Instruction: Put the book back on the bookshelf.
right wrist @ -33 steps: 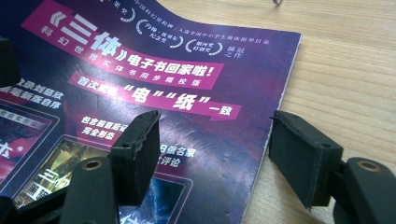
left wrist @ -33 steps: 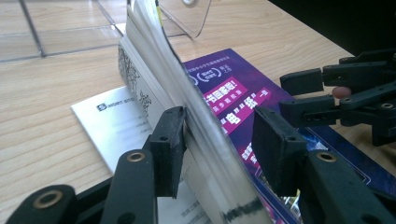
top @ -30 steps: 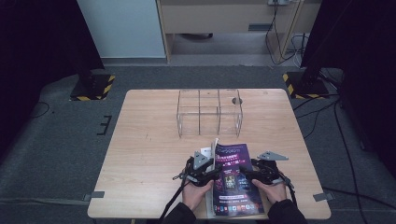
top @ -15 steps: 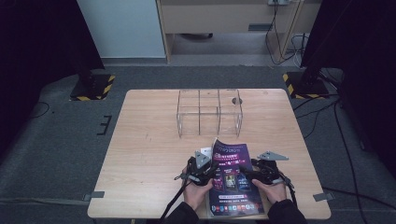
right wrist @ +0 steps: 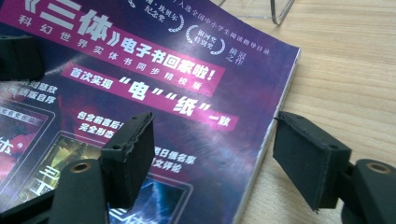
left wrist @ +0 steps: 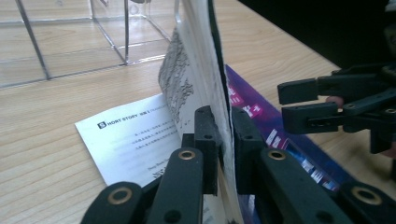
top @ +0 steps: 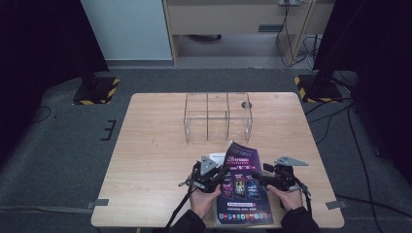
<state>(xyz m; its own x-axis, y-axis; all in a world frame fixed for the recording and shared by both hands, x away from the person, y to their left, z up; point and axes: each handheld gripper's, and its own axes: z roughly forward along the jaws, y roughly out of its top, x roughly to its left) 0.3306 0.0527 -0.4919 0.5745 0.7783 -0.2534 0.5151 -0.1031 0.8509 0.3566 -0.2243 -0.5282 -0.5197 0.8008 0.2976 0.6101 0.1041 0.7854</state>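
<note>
High view looks fwd/down from above; both gripper cams sit v. close behind their jaws, sharing the magazine (top: 241, 182) ahead, left gripper (left wrist: 223, 140) cam facing the right gripper (left wrist: 303, 103)

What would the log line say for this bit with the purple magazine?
left gripper: shut on magazine cover | right gripper: open, straddling magazine edge | clear organizer: untouched

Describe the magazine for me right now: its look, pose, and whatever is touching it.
The magazine is a thin glossy softcover with a purple cover bearing pink banners and white Chinese text. It lies on the wooden table near the front edge. The left gripper pinches its left part and lifts it upright, showing white printed pages. The right gripper is open, fingers astride the magazine's right edge.
</note>
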